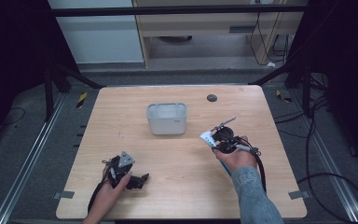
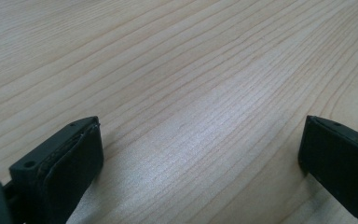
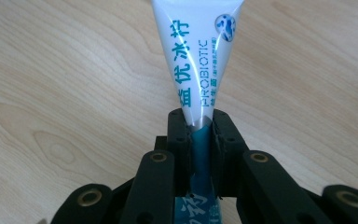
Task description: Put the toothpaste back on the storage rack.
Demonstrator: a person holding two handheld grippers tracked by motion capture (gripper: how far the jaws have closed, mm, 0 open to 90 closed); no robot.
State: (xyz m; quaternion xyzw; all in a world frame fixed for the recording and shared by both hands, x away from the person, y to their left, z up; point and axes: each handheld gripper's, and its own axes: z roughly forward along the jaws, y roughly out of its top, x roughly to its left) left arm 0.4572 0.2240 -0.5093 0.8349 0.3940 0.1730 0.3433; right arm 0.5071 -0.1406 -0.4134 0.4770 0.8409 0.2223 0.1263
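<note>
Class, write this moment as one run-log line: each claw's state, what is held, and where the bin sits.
left claw: open, empty | right claw: shut on white-and-teal plastic tube | pale grey plastic bin: mid-table, apart

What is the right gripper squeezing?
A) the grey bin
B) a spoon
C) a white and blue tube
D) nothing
C: in the right gripper view, the right gripper has its jaws shut on the white and blue tube, printed "PROBIOTIC".
</note>
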